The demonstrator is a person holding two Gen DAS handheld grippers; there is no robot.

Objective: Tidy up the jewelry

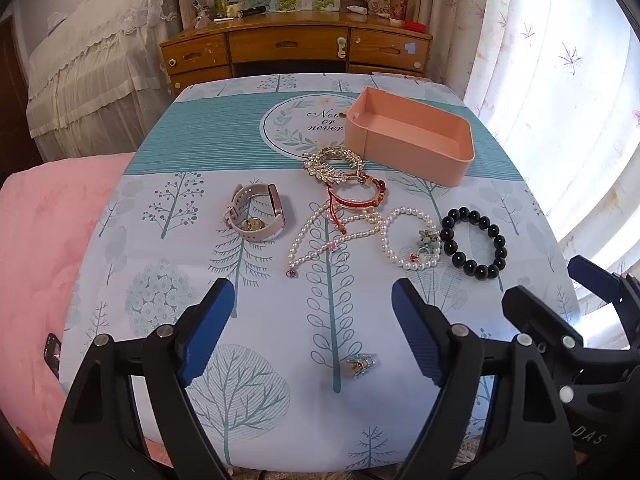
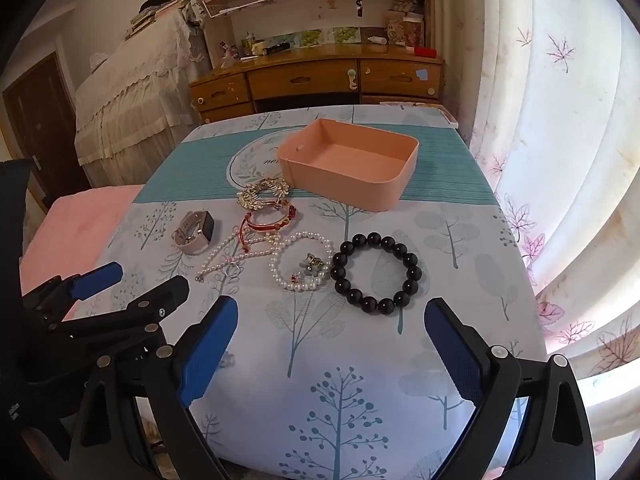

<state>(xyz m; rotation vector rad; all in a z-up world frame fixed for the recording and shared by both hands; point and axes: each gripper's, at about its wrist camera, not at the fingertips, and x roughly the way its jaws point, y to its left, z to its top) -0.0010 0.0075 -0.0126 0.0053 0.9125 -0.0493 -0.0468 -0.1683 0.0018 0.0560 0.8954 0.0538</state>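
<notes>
An empty pink box (image 1: 412, 136) (image 2: 352, 162) stands at the far side of the tree-print tablecloth (image 1: 160, 264). In front of it lie a gold brooch (image 1: 335, 163), a red cord bracelet (image 1: 357, 194), a pearl necklace (image 1: 316, 240), a pearl bracelet (image 1: 408, 240) (image 2: 300, 260), a black bead bracelet (image 1: 474, 242) (image 2: 376, 272) and a pink watch (image 1: 258, 214) (image 2: 194, 232). A small ring (image 1: 360, 364) lies close between my left gripper's fingers. My left gripper (image 1: 312, 328) and right gripper (image 2: 332, 344) both hover open, holding nothing, short of the jewelry.
A pink blanket (image 1: 44, 248) lies to the left of the table. A wooden desk with drawers (image 1: 296, 46) stands beyond the far edge, a lace-covered piece (image 1: 92, 72) to its left. Curtains (image 2: 560, 160) hang along the right side.
</notes>
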